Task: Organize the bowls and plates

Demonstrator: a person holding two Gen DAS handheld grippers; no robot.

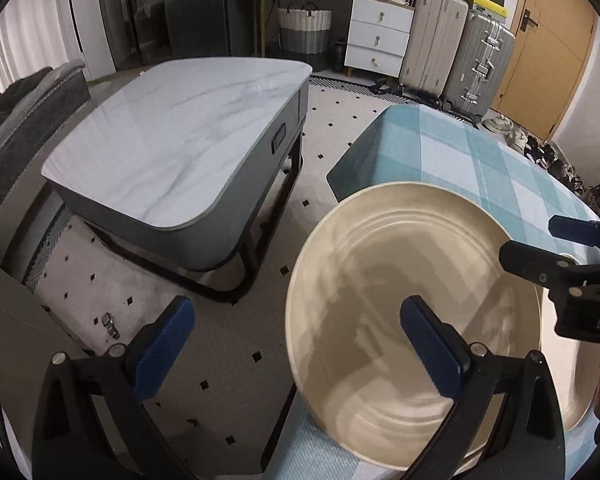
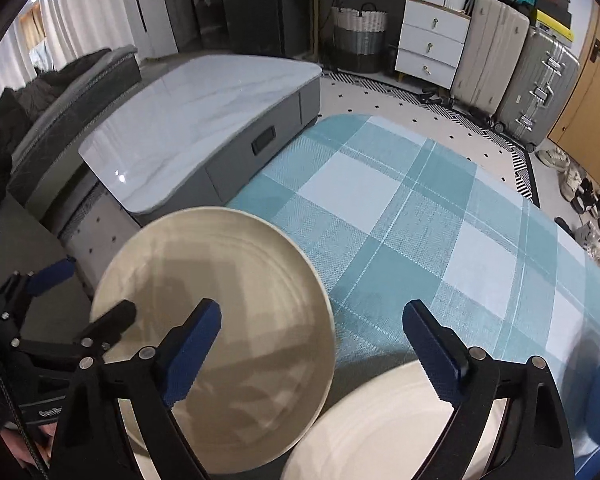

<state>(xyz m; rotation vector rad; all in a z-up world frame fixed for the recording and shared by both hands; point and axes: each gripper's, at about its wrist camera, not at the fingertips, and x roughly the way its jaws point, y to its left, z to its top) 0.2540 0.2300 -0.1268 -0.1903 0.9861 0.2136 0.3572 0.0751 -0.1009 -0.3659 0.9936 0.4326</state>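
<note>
Hovering spread and empty, left gripper (image 1: pixel 296 344) and right gripper (image 2: pixel 312 344) flank the round beige ceramic plate (image 2: pixel 220 312) overhanging the teal checked tablecloth (image 2: pixel 400 208) edge, ready for rim grasping

A table under a teal-and-white plaid cloth (image 2: pixel 400 208) carries 2 cream plates. The plate (image 2: pixel 220 320) at the cloth's left edge overhangs it. The second plate (image 2: pixel 380 432) sits just right of it at the near edge.
</note>
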